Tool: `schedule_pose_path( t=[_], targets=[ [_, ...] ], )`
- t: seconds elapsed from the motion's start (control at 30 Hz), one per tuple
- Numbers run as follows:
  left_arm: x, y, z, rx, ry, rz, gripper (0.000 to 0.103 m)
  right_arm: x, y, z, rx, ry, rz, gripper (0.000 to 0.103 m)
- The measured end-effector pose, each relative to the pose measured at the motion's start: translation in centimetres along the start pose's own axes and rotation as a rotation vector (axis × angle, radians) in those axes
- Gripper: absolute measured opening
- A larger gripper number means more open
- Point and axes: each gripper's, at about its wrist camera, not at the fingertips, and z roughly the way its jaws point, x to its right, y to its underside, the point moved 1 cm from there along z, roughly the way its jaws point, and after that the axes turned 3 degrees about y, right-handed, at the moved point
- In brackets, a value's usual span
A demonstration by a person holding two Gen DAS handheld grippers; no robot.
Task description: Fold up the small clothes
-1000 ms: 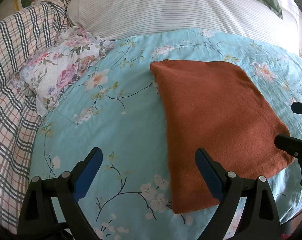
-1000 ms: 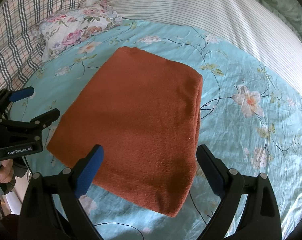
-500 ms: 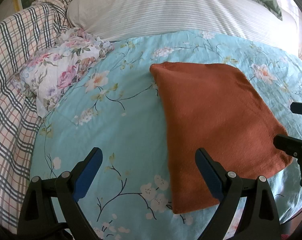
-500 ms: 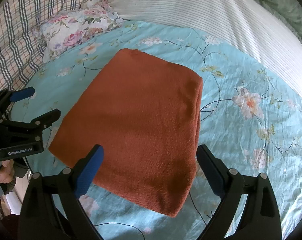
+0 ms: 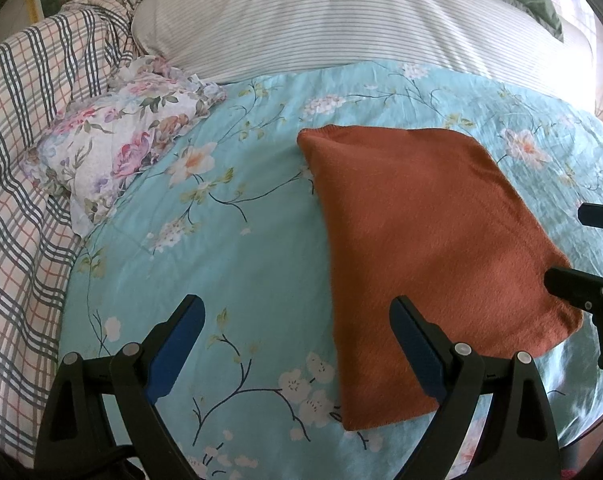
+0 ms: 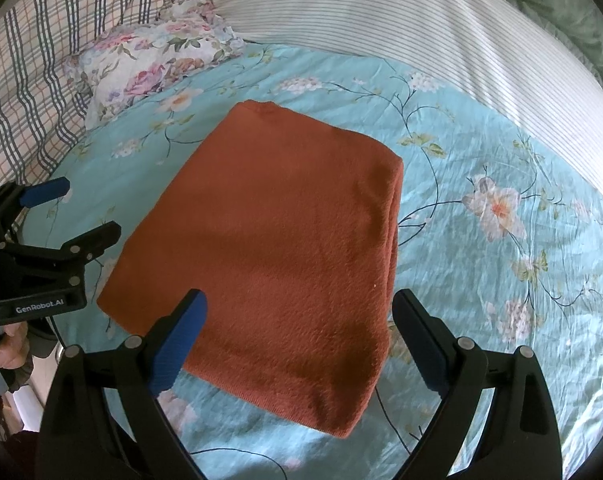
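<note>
Both grippers, left (image 5: 297, 344) and right (image 6: 301, 340), wide open, empty, backed off slightly; cloth (image 6: 277, 256) unmoved, folded; fold looks finished.

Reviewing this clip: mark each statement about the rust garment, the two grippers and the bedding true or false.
1. The rust garment lies folded on the floral sheet. True.
2. The right gripper is clamped on the garment. False: it is open and holds nothing.
3. The left gripper is open. True.
4. The floral pillow lies on the garment. False: it lies apart, beside the plaid blanket.
</note>
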Motion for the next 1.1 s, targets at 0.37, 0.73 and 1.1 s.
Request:
schedule_pose_path(
  t=[0.37,0.73,1.1],
  targets=[
    [0.14,-0.16,0.07,-0.003,0.001,0.004,0.094,0.0,-0.33,0.16,0.004,-0.008,0.005,0.094],
    [0.35,-0.42,0.1,0.0,0.003,0.008,0.094,-0.04,-0.37,-0.08,0.012,-0.007,0.018,0.094],
    [0.68,-0.45,-0.02,0.002,0.002,0.014,0.094,0.69,-0.16,-0.26,0.015,-0.006,0.032,0.094]
  ],
)
